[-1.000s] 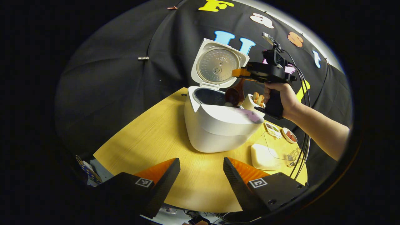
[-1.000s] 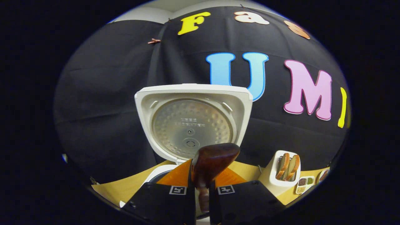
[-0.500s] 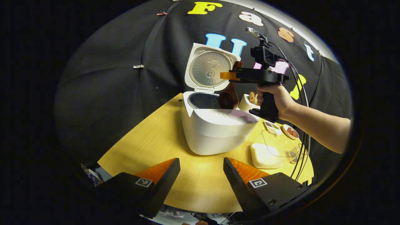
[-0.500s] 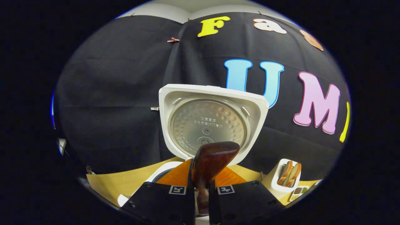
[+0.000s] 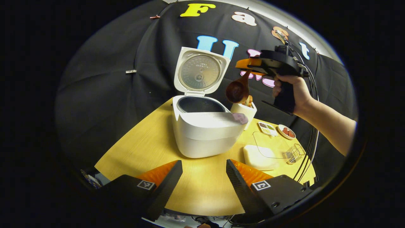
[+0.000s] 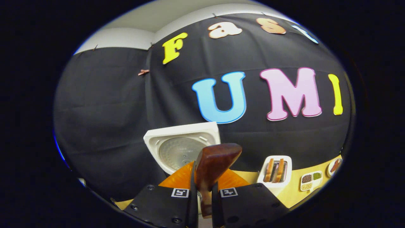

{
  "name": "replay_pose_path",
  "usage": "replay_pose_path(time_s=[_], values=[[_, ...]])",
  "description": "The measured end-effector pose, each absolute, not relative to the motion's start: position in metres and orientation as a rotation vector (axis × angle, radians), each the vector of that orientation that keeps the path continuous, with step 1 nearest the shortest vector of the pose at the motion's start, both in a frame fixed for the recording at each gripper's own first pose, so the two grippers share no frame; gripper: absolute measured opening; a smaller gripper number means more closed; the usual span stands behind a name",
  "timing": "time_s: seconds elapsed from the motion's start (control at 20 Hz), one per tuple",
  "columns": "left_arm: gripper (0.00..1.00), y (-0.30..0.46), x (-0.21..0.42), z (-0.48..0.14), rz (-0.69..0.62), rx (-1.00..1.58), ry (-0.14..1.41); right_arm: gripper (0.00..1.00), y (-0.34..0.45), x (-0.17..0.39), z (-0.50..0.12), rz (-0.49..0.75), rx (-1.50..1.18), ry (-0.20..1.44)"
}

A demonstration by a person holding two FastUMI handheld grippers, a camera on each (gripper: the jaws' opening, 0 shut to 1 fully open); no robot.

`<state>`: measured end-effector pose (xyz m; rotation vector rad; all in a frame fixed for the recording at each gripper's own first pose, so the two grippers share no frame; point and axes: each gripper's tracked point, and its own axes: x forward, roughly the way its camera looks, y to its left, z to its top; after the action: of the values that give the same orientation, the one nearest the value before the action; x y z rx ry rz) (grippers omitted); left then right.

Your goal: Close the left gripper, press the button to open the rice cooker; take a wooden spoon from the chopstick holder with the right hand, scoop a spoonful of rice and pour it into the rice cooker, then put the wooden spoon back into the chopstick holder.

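- We are lifting the right gripper [image 5: 245, 65] up and away from the rice cooker [image 5: 205, 133]: a second ago the wooden spoon [image 5: 237, 90] was dipping its bowl at the pot's rim, and now, in the left gripper view, it is hanging in the air above the white chopstick holder [image 5: 244, 110], clear of the cooker.
- In the right gripper view the open lid [image 6: 182, 147] is sinking lower and shrinking compared with half a second ago, which fits our swinging the hand up and to the side.
- We are reading this as the pour being over and the return leg starting; whether rice actually landed in the pot we cannot tell, as its inside is looking dark and too small to judge.
- The spoon's bowl is hanging downward from the gripper, so we are judging that lowering it straight into the holder is what remains.
- The right gripper's fingers [image 6: 191, 196] are standing almost together, pinching the spoon's handle [image 6: 206, 199] between them, with the handle's end poking up in front of the camera.
- We are keeping the left gripper [image 5: 202, 177] low over the yellow table [image 5: 148, 142], near the cooker's front; its fingers are standing well apart, holding nothing and touching nothing.
- The cooker is sitting on the table with its lid up, so the button step is looking done.
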<state>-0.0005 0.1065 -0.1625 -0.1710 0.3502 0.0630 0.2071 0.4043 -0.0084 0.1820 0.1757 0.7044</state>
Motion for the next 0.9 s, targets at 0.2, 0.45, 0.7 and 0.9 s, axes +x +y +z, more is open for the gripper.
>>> replay_pose_path(time_s=[0.2,0.45,0.7,0.9], values=[[0.96,0.082,0.004,-0.16,0.015,-0.172,0.361,0.21,0.316,0.22,0.006,0.573,0.285,0.2],[0.96,0.048,0.014,-0.158,-0.036,-0.156,0.375,0.21,0.187,0.237,0.01,0.397,0.355,0.216],[0.96,0.008,0.026,-0.145,-0.062,-0.174,0.374,0.2,0.069,0.241,-0.001,0.239,0.38,0.223],[0.96,-0.017,0.031,-0.133,-0.048,-0.175,0.358,0.21,0.0,0.242,-0.029,0.152,0.364,0.257]])
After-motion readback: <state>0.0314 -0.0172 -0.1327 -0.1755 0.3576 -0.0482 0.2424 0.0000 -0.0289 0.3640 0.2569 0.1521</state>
